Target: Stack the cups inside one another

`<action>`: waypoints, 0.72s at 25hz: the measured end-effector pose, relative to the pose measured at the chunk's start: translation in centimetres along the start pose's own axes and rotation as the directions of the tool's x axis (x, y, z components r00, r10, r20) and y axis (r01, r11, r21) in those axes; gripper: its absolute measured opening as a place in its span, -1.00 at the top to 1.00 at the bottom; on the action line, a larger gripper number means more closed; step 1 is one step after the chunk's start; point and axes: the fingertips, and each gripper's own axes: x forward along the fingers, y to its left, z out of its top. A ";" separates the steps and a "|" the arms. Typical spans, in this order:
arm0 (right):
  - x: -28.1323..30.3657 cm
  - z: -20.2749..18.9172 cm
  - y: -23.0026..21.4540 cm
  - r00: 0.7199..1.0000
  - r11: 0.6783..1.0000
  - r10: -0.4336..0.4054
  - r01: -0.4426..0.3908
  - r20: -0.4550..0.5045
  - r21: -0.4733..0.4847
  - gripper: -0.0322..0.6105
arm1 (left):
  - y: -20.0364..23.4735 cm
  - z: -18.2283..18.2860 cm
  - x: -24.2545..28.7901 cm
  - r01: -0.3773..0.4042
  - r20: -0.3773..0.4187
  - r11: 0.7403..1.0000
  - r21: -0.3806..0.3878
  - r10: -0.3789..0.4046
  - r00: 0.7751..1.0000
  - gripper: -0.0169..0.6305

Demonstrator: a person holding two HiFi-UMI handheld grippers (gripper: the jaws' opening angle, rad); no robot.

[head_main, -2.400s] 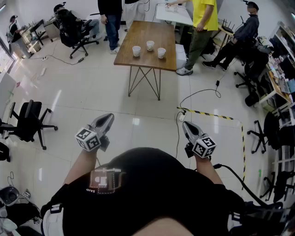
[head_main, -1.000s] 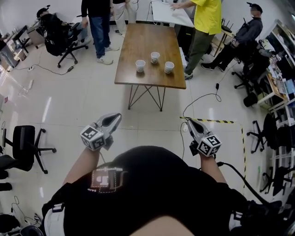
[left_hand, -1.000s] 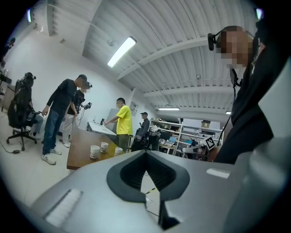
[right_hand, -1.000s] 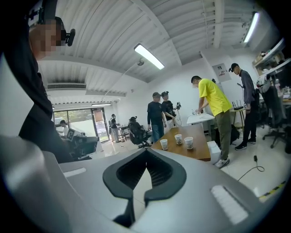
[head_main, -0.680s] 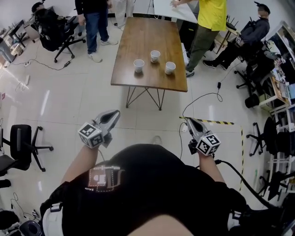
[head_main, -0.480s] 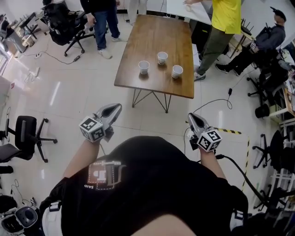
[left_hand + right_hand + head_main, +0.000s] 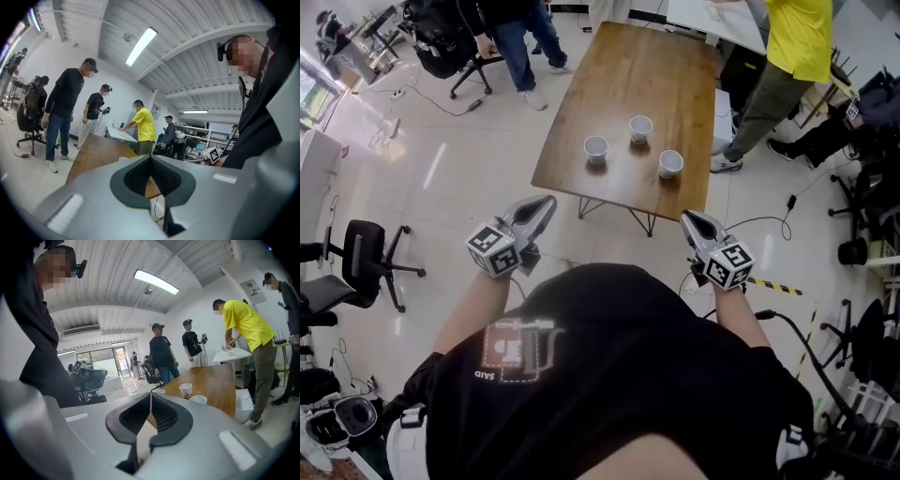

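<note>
Head view puts the left tongs (image 7: pixel 547 202) and right tongs (image 7: pixel 687 218) at mid-frame, just short of the near edge of the wooden surface (image 7: pixel 647 66), and no cup is stacked yet. The step in hand looks like the approach. To do it well, bring both pairs over the edge and spread one pair before it meets a rim. Take one cup by its wall while the other pair steadies the cup that will receive it. In the left gripper view the left tongs are pressed together on nothing. In the right gripper view the right tongs seem likewise closed and empty, bar perhaps a hairline gap. Beyond them, in the upper middle, three cups stand upright and apart: the left cup (image 7: pixel 596 147), the upper cup (image 7: pixel 640 127) and the right cup (image 7: pixel 671 162).
</note>
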 end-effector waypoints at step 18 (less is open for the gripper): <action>11.1 0.2 -6.1 0.939 0.966 -0.247 0.221 -0.237 -0.133 0.46 | 14.1 0.8 8.3 0.253 -0.122 0.967 -0.039 -0.256 0.959 0.97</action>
